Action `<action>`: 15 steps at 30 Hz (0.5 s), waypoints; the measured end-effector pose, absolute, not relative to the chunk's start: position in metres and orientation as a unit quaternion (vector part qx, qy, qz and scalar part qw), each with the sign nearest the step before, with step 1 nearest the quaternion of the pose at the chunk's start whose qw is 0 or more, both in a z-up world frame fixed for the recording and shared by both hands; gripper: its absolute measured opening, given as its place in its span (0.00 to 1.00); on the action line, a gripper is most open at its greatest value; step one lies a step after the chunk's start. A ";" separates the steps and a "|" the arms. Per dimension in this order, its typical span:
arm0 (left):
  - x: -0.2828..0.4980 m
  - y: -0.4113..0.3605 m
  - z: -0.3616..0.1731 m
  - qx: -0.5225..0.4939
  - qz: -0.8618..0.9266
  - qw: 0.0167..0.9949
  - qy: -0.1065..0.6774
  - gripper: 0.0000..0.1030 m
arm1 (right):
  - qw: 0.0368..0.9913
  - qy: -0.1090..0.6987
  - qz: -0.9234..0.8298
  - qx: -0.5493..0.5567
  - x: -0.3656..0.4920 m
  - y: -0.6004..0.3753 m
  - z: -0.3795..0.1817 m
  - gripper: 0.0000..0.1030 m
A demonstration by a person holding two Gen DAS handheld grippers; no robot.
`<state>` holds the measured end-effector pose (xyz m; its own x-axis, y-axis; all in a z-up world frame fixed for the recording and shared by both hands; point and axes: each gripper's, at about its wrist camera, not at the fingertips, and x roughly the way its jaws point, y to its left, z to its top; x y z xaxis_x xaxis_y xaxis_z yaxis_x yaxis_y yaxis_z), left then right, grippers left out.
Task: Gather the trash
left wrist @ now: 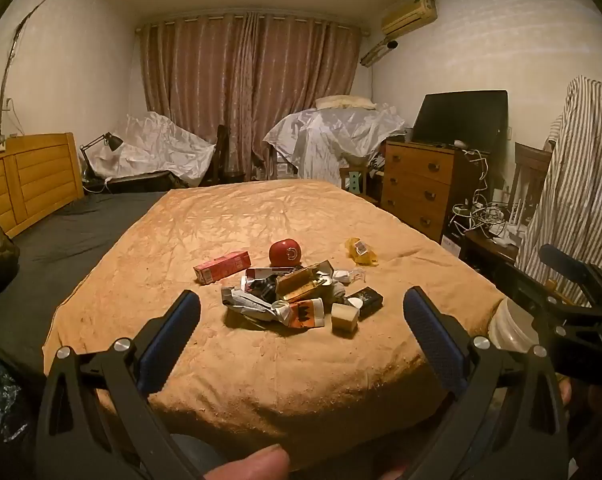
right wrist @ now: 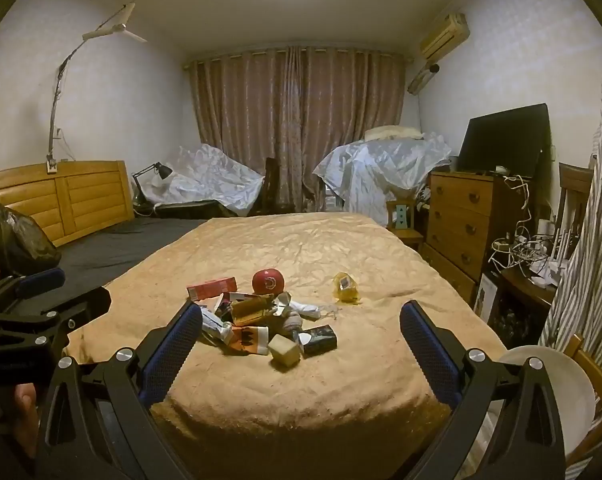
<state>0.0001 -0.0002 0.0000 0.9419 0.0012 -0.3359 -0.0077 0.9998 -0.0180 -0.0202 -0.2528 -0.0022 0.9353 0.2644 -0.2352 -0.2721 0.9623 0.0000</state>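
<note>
**Trash pickup: nothing collected yet**

Both grippers are held wide open and empty at the near edge of the bed, approx. side by side. Nothing is gripped by the left gripper (left wrist: 301,322) or the right gripper (right wrist: 301,334); no item is touched by either.

The trash pile (left wrist: 297,296) is seen lying on the tan blanket (left wrist: 221,224), roughly mid-bed, ahead of both tools. Crumpled wrappers, a small black box (left wrist: 365,301) and a pale cube (left wrist: 345,315) are bunched together. Set a bit apart: a red box (left wrist: 222,266) to the left, a red ball (left wrist: 285,253) just behind the pile, and a yellow wrapper (left wrist: 361,252) to the right.

A black bag (right wrist: 19,236) is seen at the left by the headboard, and a white bin (right wrist: 549,392) at the right near the bed corner; which one is meant for the trash cannot be told.

Progress is judged as nil: no piece appears moved off the bed, so the whole pile plus the strays is left to be cleared.
</note>
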 end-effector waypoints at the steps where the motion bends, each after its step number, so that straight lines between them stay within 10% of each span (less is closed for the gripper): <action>1: 0.000 0.000 0.000 -0.008 0.002 0.985 0.171 0.95 | 0.984 0.117 0.135 -0.016 -0.020 -0.253 -0.002 0.96; 15: -0.001 0.000 0.002 -0.007 0.002 0.985 0.171 0.95 | 0.983 0.120 0.139 -0.011 -0.021 -0.253 -0.002 0.96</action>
